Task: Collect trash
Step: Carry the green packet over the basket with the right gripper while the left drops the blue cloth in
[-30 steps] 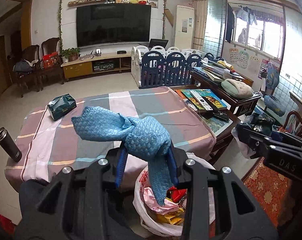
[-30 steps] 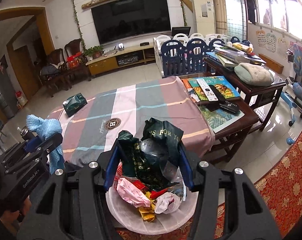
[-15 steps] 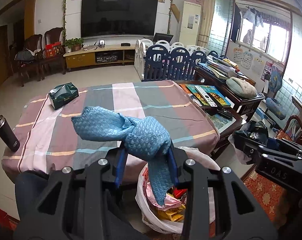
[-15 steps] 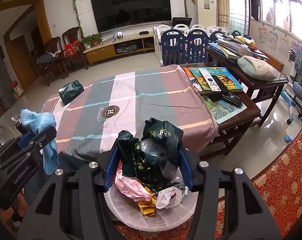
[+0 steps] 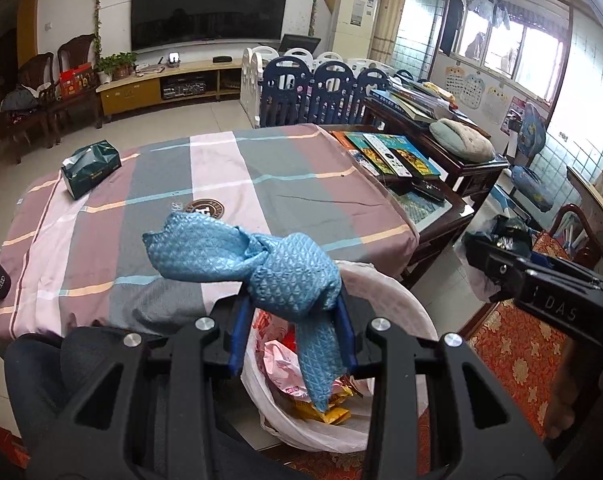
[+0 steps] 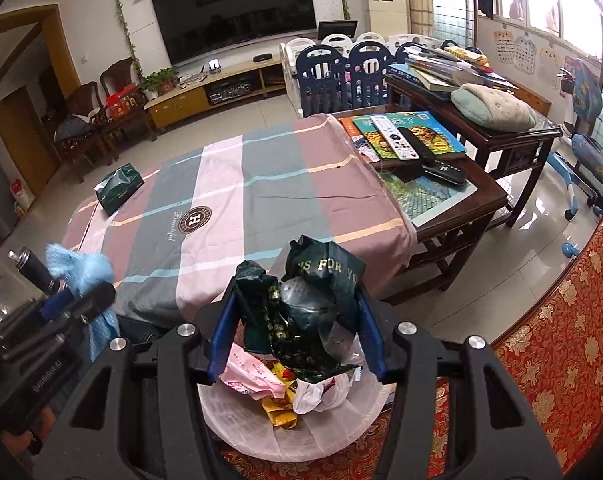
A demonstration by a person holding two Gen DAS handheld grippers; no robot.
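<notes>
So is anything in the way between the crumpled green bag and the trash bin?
Nothing visible. The right hand-held gripper holds the green bag right above the open trash bin, which already has wrappers inside.

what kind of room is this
Most likely a family living room: a large wall-mounted TV over a low media cabinet, a children's playpen fence, and a table with a striped cloth.
</notes>
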